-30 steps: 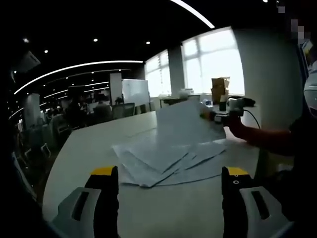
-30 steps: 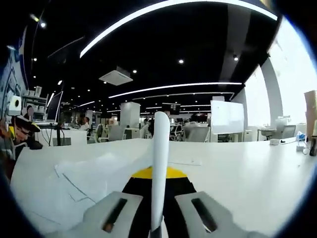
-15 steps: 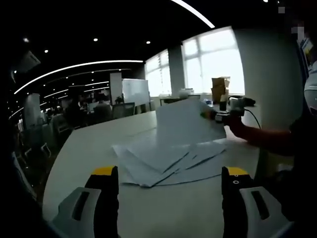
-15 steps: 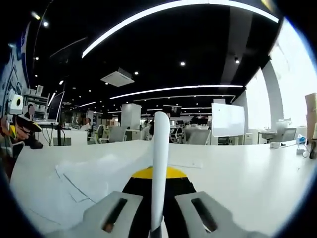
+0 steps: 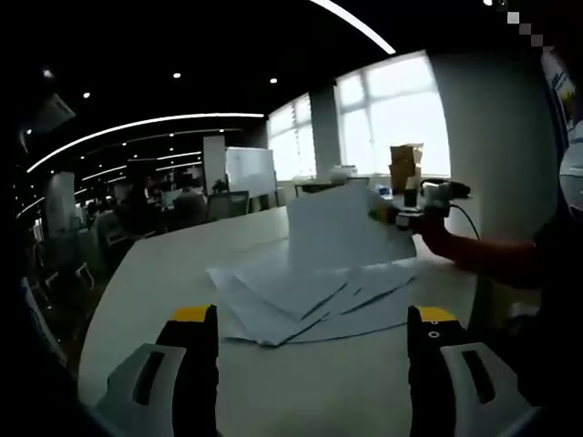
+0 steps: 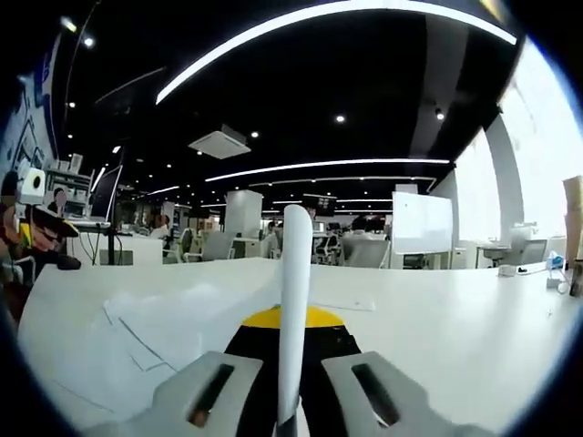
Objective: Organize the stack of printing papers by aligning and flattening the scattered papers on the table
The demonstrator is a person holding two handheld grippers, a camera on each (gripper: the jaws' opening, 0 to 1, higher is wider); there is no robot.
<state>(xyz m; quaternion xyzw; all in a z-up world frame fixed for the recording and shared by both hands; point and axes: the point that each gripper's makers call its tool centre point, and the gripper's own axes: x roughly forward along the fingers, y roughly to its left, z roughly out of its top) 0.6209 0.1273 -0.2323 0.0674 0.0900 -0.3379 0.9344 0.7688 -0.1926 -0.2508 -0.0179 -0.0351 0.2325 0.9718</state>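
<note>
Several white printing papers (image 5: pixel 310 296) lie fanned out on the white table (image 5: pixel 164 273), ahead of my left gripper (image 5: pixel 310 364), whose jaws stand wide apart and hold nothing. One sheet (image 5: pixel 337 228) is lifted upright off the pile; my right gripper (image 5: pixel 401 215) grips its far edge. In the right gripper view that sheet (image 6: pixel 294 300) runs edge-on up between the jaws of my right gripper (image 6: pixel 293 382), which is shut on it. The loose papers (image 6: pixel 155 337) lie to the left below.
A person's arm (image 5: pixel 483 250) reaches in from the right behind the right gripper. A cardboard box (image 5: pixel 404 164) and small items stand at the table's far end by the windows. Desks, chairs and a whiteboard (image 6: pixel 421 223) fill the office behind.
</note>
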